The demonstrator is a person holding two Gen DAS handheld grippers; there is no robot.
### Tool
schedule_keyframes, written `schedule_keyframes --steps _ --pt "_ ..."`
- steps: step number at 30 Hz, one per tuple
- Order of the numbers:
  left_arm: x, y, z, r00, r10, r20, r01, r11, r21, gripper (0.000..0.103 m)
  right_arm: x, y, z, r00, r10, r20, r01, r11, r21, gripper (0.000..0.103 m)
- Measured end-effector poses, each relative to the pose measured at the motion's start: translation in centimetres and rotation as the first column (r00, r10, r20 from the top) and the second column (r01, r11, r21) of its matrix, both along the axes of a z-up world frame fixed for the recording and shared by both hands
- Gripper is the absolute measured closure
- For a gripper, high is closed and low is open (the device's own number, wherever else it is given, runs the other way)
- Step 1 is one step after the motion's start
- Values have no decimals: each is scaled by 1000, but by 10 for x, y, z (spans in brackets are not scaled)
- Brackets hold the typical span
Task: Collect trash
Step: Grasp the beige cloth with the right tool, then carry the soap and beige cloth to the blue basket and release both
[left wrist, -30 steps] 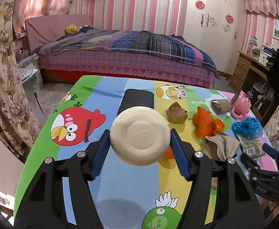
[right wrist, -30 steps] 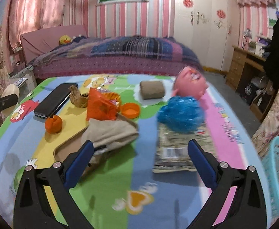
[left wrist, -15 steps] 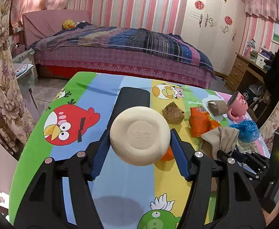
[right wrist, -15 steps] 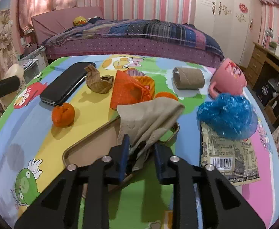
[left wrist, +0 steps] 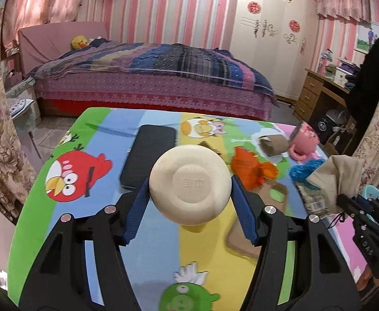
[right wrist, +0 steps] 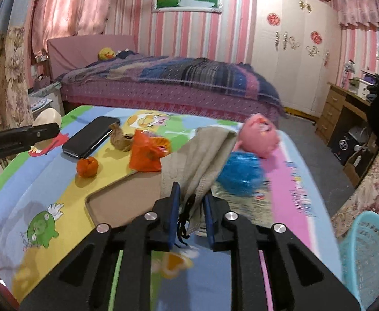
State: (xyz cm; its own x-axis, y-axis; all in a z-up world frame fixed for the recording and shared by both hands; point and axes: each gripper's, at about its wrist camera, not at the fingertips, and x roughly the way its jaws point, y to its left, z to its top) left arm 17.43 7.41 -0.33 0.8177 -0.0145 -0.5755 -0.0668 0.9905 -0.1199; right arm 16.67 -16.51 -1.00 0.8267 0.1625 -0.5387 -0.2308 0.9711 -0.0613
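Observation:
My right gripper [right wrist: 190,191] is shut on a beige face mask [right wrist: 197,153], whose black ear loops dangle between the pads. The mask hangs lifted above the brown tray [right wrist: 127,197]. In the left wrist view the mask [left wrist: 337,176] and right gripper [left wrist: 344,202] sit at the right edge. My left gripper [left wrist: 189,181] is shut on a round cream dish [left wrist: 189,185], held over the cartoon tablecloth. Litter on the table: an orange wrapper [right wrist: 146,153], crumpled brown paper [right wrist: 121,140], a blue plastic ball [right wrist: 241,171] and a snack packet [right wrist: 249,199].
A turquoise basket [right wrist: 370,248] stands off the table's right side. A black phone [right wrist: 91,136], a tangerine [right wrist: 87,167], a pink mug [right wrist: 260,134] and a brown paper roll [left wrist: 273,143] are on the table. A bed lies behind.
My right gripper went from wide open to shut on the mask, then raised it off the tray. The left gripper keeps its hold on the dish and has shifted slightly.

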Motion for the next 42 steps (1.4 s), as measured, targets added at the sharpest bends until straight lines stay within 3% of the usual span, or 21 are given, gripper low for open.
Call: schedule_keyframes --steps 16,24,29,34,42 --pt "-12 -110 -7 978 -208 7 208 978 3 42 -41 -110 -2 983 -180 41 178 983 53 85" --pt "-16 -151 -13 971 -240 -5 240 971 -10 42 -49 -155 -6 969 -242 55 237 967 90 85" --pt "-23 -177 -14 964 -265 8 264 964 39 42 -54 -176 -7 963 -260 68 254 964 85 85" --pt "-29 -198 -13 958 -286 15 286 958 39 42 -62 -207 -6 952 -297 70 290 953 87 85" --pt "-33 -248 -4 930 -365 43 361 929 84 42 -77 -259 5 922 -380 77 371 922 111 85"
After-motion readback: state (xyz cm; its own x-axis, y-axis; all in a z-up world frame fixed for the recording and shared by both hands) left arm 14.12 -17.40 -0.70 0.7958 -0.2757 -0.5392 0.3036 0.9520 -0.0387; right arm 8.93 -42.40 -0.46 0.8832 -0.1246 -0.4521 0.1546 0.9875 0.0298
